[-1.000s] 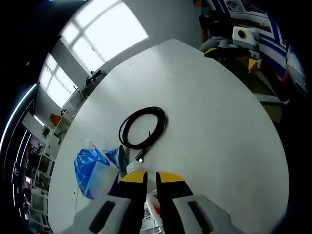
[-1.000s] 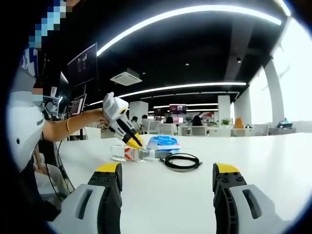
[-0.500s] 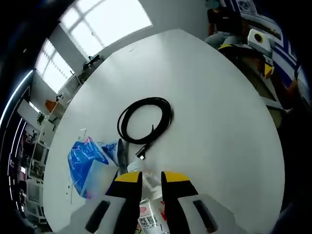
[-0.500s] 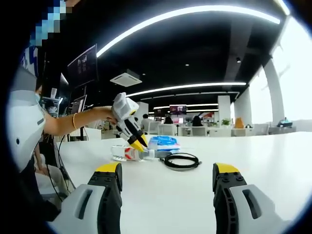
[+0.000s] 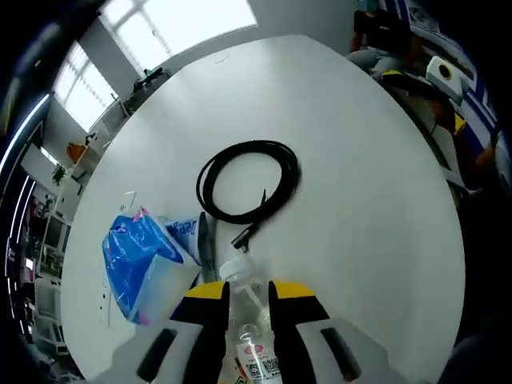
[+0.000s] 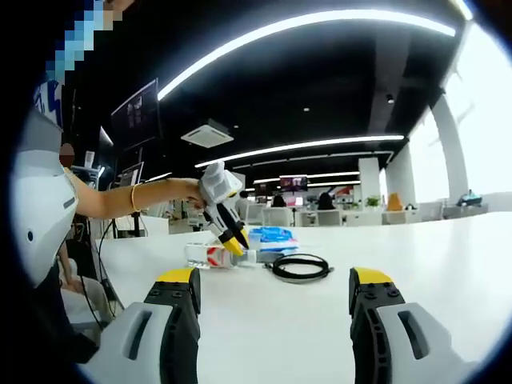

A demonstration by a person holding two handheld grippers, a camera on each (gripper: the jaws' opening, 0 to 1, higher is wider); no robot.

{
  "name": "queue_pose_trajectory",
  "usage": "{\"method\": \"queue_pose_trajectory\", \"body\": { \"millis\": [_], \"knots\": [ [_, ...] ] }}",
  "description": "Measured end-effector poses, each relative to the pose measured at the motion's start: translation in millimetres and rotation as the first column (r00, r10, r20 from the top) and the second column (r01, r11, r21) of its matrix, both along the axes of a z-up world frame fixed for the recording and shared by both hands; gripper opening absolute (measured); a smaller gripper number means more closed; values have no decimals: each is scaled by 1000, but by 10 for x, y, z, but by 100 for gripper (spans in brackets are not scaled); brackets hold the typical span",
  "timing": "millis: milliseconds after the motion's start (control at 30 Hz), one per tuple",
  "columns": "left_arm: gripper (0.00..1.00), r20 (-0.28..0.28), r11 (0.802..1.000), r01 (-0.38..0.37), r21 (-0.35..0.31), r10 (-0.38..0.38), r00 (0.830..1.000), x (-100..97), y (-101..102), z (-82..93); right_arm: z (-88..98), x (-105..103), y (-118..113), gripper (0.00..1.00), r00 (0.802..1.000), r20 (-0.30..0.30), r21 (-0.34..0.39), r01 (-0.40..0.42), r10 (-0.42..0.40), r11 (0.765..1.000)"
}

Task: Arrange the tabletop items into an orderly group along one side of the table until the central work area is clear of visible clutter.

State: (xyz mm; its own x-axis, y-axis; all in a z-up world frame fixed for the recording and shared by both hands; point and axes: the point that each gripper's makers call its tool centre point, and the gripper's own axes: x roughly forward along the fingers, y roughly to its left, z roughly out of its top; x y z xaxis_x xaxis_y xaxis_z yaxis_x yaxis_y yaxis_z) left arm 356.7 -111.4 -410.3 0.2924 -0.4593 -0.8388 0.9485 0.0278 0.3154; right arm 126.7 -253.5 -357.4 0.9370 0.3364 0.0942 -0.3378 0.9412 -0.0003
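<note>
Two grippers: left gripper (image 5: 243,294) jaws clamped on the plastic bottle (image 5: 250,336); right gripper (image 6: 274,291) jaws wide apart.
Beside bottle: blue packet (image 5: 144,264), coiled black cable (image 5: 248,180).

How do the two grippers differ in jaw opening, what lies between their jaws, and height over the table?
The left gripper has narrow jaws straddling the bottle; the right gripper gapes wide with nothing between its jaws. Left is down at the table; right hangs back, apart from the items. Both have yellow tips.
</note>
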Motion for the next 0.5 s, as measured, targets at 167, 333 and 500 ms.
{"method": "queue_pose_trajectory", "body": {
  "millis": [167, 333, 500],
  "knots": [
    [20, -1, 999, 3, 36, -3, 1000, -7, -16, -18, -1, 2, 28, 73, 1000, 2, -6, -7, 7, 1000],
    [21, -11, 998, -11, 55, 11, 1000, 14, -20, -32, -44, 23, 32, 73, 1000, -9, -2, -10, 10, 1000],
    [21, -28, 997, -20, 68, 22, 999, 24, -17, -38, -58, 23, 52, 73, 1000, -12, -7, -22, 22, 1000]
  ]
}}
